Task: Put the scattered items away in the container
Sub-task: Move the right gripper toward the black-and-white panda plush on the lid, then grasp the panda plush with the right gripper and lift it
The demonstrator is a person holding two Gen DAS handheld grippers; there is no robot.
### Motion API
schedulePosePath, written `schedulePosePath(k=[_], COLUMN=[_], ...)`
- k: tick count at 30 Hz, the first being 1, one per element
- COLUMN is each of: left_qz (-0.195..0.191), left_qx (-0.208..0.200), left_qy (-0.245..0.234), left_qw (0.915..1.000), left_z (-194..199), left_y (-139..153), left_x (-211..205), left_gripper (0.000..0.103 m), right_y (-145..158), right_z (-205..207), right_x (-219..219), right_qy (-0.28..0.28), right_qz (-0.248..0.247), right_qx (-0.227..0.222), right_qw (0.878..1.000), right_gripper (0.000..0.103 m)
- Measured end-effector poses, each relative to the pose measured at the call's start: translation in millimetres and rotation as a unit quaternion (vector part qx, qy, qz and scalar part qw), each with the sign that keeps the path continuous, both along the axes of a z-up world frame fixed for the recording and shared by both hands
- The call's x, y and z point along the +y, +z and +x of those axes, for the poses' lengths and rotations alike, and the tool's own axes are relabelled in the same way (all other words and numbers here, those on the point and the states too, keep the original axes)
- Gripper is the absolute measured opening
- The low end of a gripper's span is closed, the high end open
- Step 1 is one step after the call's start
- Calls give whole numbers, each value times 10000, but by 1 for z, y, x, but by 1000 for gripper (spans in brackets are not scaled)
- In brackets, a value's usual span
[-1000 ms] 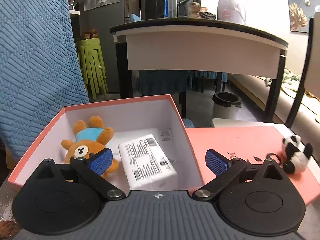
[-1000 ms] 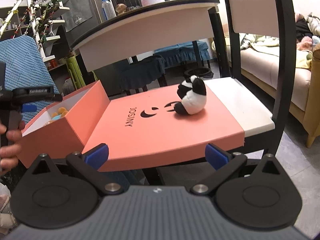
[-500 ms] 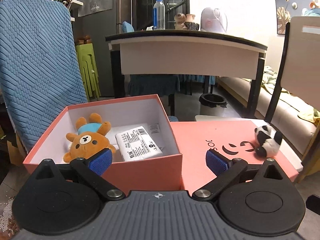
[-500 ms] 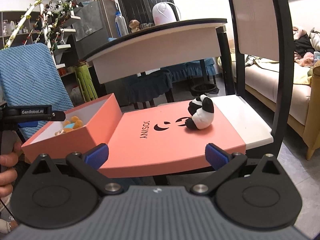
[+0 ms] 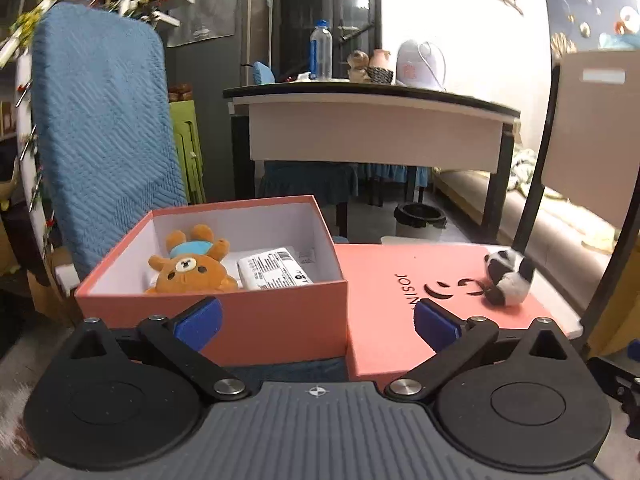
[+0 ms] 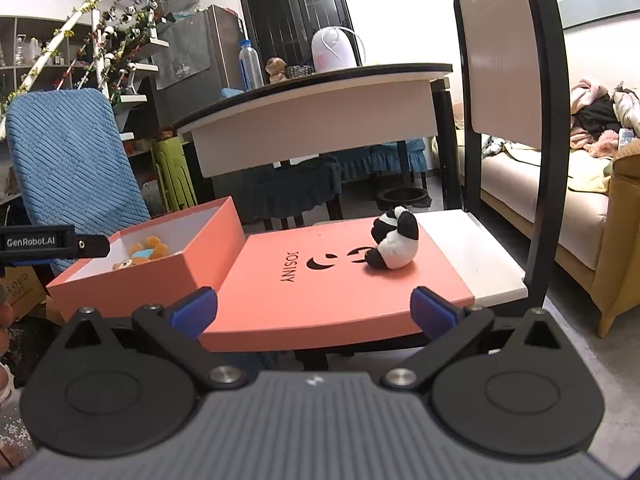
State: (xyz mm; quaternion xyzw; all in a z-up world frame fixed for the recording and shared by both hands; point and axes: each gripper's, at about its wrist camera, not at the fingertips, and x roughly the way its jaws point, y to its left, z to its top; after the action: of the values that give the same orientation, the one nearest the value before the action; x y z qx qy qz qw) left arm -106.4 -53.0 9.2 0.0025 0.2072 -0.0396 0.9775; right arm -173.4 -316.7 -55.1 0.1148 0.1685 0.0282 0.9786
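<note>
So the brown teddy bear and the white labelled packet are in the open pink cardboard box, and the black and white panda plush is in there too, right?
Not quite. The brown teddy bear and the white labelled packet do lie in the open pink cardboard box, but the black and white panda plush is outside it, sitting on the flat pink lid beside the box. The right wrist view shows this.
</note>
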Motion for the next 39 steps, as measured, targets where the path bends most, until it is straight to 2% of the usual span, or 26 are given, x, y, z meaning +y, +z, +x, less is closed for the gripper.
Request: schedulePosePath(k=[1, 6, 11, 18, 21, 25, 28, 34, 39], left_qz=[-30, 354, 80, 102, -11, 156, 114, 284, 349], left_qx=[6, -120, -94, -61, 14, 218, 338, 187, -88], left_qy=[-109, -123, -41, 145, 202, 241, 349, 279, -13], left_qw=[9999, 9992, 9999, 9998, 9998, 9993, 9988, 9990, 9994], left_z=[-6, -28, -38, -47, -43, -29, -13, 22, 73], left_y=[-3, -10, -7, 10, 18, 27, 30, 34, 42], left_x=[-3, -20, -15, -10, -5, -7, -5, -9, -11], left_gripper=[103, 103, 103, 103, 103, 103, 103, 103, 103], right_y=[0, -4, -7, 2, 8, 21, 31, 47, 49], right_z=[-2, -10, -18, -27, -27, -15, -1, 29, 80], right_x=[0, 0, -7, -18, -20, -21, -23, -18, -23], right_qy=[11, 97, 105, 77, 140, 254, 249, 212, 274], right_qz=[-22, 7, 135, 268, 283, 272, 300, -147, -308], right_qx=[-19, -39, -61, -192, -187, -105, -8, 103, 176], right_qw=[10000, 9999, 9998, 9994, 9993, 9993, 9992, 9996, 9990], right_gripper=[103, 103, 103, 103, 103, 103, 103, 103, 103])
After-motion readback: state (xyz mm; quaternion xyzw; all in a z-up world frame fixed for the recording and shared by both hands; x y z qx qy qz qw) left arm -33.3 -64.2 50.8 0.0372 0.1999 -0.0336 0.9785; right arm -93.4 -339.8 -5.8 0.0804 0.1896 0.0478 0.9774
